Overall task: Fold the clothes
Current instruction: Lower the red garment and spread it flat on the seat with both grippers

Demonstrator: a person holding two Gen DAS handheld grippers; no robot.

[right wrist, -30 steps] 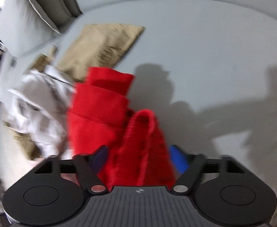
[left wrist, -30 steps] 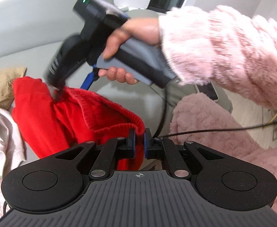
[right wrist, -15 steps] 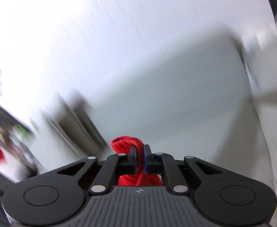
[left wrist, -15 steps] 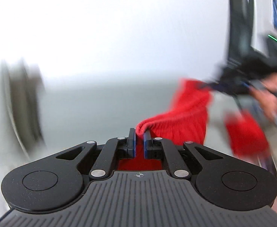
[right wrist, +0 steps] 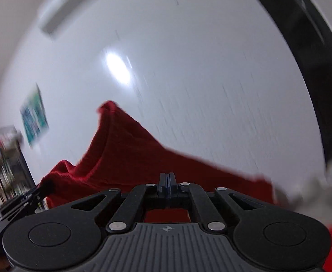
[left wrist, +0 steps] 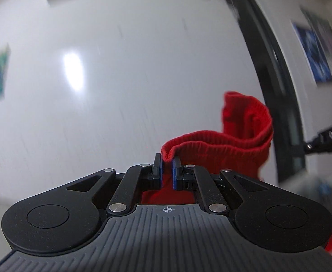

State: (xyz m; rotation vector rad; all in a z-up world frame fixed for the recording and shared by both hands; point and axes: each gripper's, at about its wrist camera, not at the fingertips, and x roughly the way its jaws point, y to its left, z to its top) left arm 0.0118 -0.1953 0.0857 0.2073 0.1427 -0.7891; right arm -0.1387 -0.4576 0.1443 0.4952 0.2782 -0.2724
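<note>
A red knit garment (left wrist: 224, 149) is held up in the air between both grippers. My left gripper (left wrist: 167, 162) is shut on its ribbed edge, which curls up and to the right. My right gripper (right wrist: 168, 178) is shut on another part of the red garment (right wrist: 125, 158), which stretches away to the left towards the other gripper's black body (right wrist: 16, 206) at the left edge. In the left wrist view, the right gripper's black tip (left wrist: 324, 140) shows at the right edge. Both cameras point up at the wall; the bed surface is out of view.
A white wall (left wrist: 120, 79) fills both views. A dark door frame (left wrist: 277, 86) runs down the right. Posters (left wrist: 313, 52) hang on the wall at the right and one (right wrist: 33, 115) at the left. A blurred shelf (right wrist: 7, 158) stands at the far left.
Both grippers have lifted the red garment off the grey surface and tilted upward, so the views now face the wall. The right gripper closed on the garment a second ago.
</note>
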